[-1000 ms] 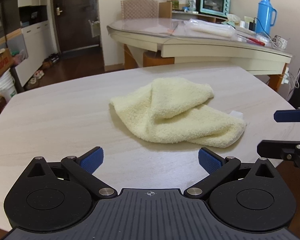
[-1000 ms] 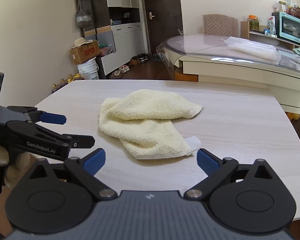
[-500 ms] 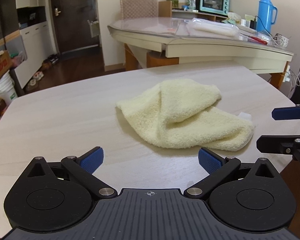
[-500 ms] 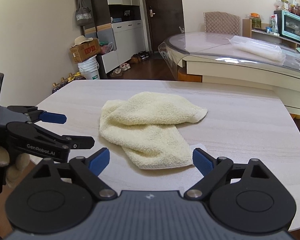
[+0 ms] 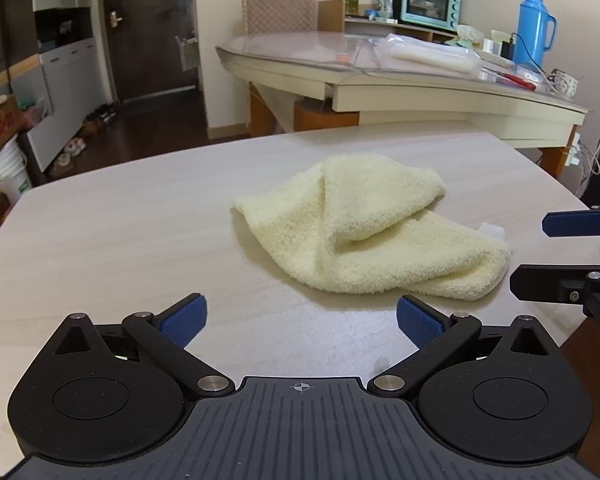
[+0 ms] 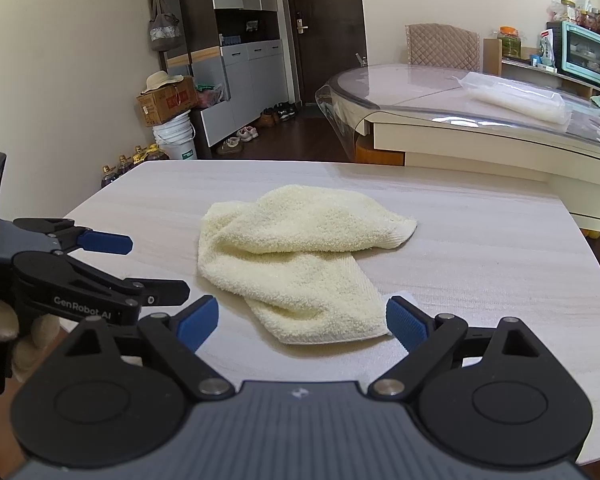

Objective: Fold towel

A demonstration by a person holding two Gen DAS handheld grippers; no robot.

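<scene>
While the pale yellow towel (image 5: 364, 228) lies crumpled in a loose heap near the middle of the counter (image 5: 112, 232), neither pair of tongs touches it, so the folding has not really begun; this looks like the approach before a first grasp. The left tongs (image 5: 299, 316) hang above the near edge of the counter, spread wide with nothing between the blue pads (image 5: 184, 316). The right tongs (image 6: 302, 322) are likewise released and empty, their pads flanking the towel's nearest corner (image 6: 340, 328) in the wrist view without pressing on it. A small white label (image 5: 492, 230) peeks out at that end of the cloth.

Next, I judge, the heap has to be opened out: each pair of tongs would need to find a separate corner or hem, pinch only one layer, and draw the cloth flat. The overlapping layers make picking a single edge the tricky part.

The counter is a light wood-grain top with rounded corners. Beyond it stand a glass-topped dining table (image 5: 380, 60), a teal toaster oven (image 5: 428, 0), a blue thermos (image 5: 534, 28) and a dark door (image 6: 320, 28).
</scene>
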